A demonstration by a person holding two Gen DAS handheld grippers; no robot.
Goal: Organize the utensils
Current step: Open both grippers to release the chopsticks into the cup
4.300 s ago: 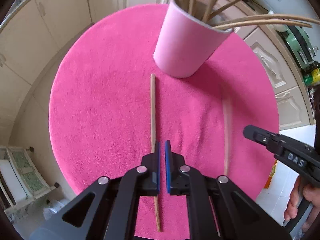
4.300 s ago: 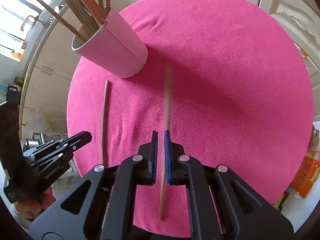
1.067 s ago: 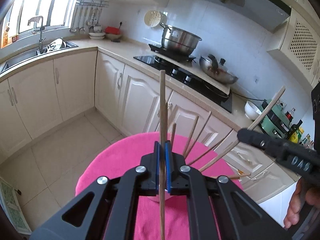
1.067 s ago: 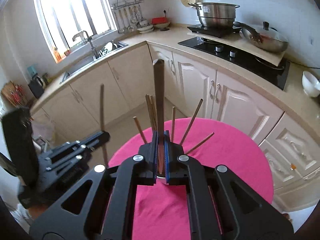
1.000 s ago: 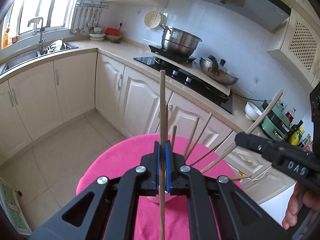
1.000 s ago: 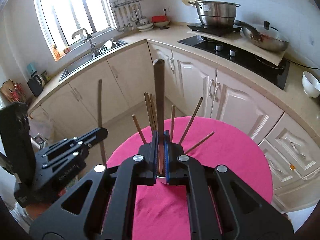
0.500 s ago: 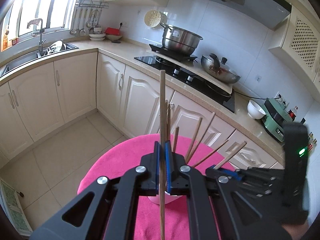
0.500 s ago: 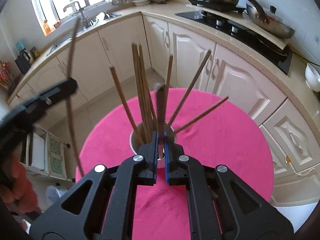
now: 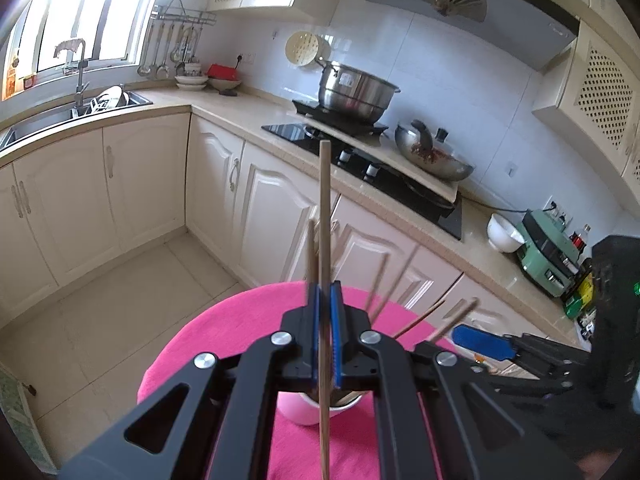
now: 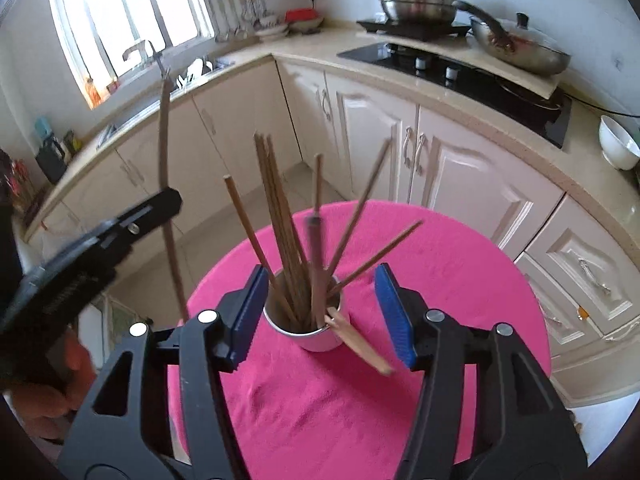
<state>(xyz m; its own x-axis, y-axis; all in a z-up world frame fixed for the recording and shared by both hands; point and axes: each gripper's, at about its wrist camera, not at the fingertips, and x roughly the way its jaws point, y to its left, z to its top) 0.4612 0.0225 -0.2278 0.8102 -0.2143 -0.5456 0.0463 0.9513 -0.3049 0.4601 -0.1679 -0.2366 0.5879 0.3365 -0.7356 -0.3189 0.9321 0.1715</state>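
A pink cup [image 10: 320, 338] stands on the round pink table [image 10: 460, 280] and holds several wooden chopsticks [image 10: 280, 216]. My right gripper [image 10: 322, 314] is open just above the cup, its blue pads on either side of the rim. A blurred chopstick [image 10: 314, 256] drops into the cup between them. My left gripper [image 9: 325, 338] is shut on a chopstick [image 9: 325, 216] held upright above the cup [image 9: 316, 410]. In the right wrist view the left gripper [image 10: 132, 224] shows to the left of the cup with its chopstick [image 10: 164, 152].
Cream kitchen cabinets [image 9: 132, 184] and a tiled floor [image 9: 120, 296] lie beyond the table. The counter carries a sink [image 9: 80, 106], a hob with a steel pot [image 9: 356, 90] and a wok [image 9: 432, 156]. The right gripper's blue pad [image 9: 482, 344] shows in the left wrist view.
My right gripper has opened and let its chopstick go into the cup. My left gripper still holds its chopstick upright, a little nearer the cup.
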